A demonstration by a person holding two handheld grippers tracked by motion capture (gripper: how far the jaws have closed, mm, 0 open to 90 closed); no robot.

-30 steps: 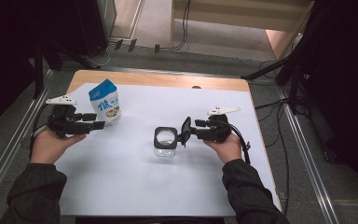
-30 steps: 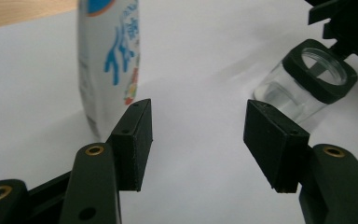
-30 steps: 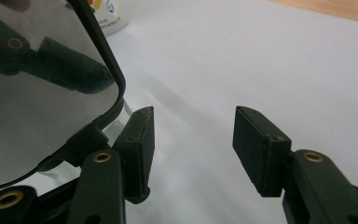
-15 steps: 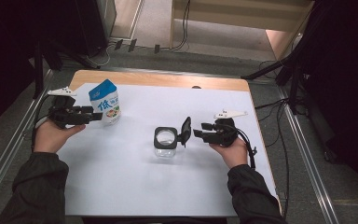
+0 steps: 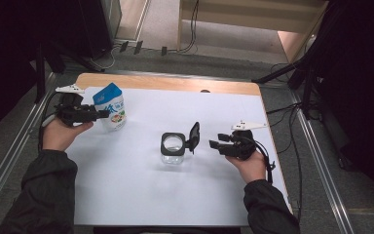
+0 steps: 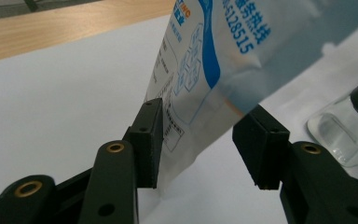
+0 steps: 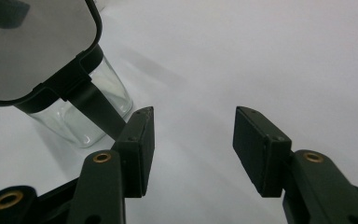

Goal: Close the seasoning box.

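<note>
White sheeting is covering the desk (image 5: pixel 141 195), with a wooden strip showing along its far edge. Left tongs (image 5: pixel 99 113) are reaching spread around the milk carton (image 5: pixel 111 105) at upper left of the high view, its lower side sitting between the pads without being pinched yet. Right tongs (image 5: pixel 213 145) are hovering spread, gripping nothing, just right of the glass jar (image 5: pixel 173 148) at frame centre, whose black lid (image 5: pixel 194 134) is standing flipped open. Closing squarely on the carton's flat sides, low and gently, should be keeping it from crumpling or tipping. Compared with a second ago, the right tongs are sitting farther from the jar, and the left ones nearer the carton.
</note>
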